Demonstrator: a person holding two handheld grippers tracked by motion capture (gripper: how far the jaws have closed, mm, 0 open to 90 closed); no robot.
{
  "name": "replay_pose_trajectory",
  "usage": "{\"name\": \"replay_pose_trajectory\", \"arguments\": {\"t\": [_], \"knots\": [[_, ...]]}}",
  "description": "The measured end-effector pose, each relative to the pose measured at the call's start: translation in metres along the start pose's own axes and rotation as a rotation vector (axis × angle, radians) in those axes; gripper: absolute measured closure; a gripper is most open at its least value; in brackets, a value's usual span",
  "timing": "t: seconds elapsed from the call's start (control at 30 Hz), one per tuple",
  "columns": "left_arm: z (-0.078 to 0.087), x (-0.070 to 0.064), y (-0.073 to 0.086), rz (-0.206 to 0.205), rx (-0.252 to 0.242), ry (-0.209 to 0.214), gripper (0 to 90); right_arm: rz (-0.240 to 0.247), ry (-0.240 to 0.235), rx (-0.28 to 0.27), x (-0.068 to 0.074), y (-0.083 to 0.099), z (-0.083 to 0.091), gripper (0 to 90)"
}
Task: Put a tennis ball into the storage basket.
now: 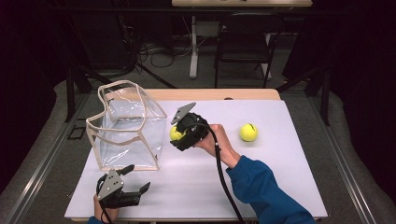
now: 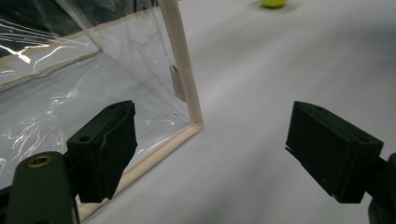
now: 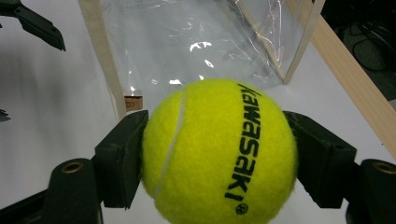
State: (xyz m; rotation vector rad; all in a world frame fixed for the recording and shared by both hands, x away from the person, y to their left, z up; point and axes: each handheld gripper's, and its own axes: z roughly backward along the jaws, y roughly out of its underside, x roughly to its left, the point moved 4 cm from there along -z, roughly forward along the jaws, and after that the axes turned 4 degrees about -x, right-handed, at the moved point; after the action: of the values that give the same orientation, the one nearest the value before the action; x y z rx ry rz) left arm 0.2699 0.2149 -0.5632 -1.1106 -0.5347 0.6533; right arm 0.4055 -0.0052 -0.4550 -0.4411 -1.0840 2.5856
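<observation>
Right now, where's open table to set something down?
The front strip between the left gripper and the blue sleeve, plus the right end past the loose ball. It is crowded beside the clear bag, where the right gripper holds a ball.

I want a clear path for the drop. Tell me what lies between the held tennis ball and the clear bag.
Nothing: in the high view the held ball hangs just beside the clear bag, with bare white table below. The right gripper view shows the same.

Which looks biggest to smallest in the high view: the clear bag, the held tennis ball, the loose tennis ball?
1. clear bag, by far the largest.
2. loose tennis ball.
3. held tennis ball, but the right gripper hides part of it, so the two balls are likely alike.
</observation>
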Motion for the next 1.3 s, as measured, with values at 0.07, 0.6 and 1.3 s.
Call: {"name": "replay_pose_trajectory", "arguments": {"t": [0.07,0.6,1.3], "knots": [[0.0,0.0,0.0,0.0,-0.001,0.0,16.1,0.005,-0.002,-0.002,0.0,-0.002,0.0,25.8],[0.0,0.0,0.0,-0.002,0.0,0.0,16.1,0.011,0.01,-0.006,-0.005,-0.015,0.0,25.8],[0.0,0.0,0.0,-0.007,-0.004,0.0,16.1,0.017,0.022,-0.023,-0.012,-0.037,0.004,25.8]]}}
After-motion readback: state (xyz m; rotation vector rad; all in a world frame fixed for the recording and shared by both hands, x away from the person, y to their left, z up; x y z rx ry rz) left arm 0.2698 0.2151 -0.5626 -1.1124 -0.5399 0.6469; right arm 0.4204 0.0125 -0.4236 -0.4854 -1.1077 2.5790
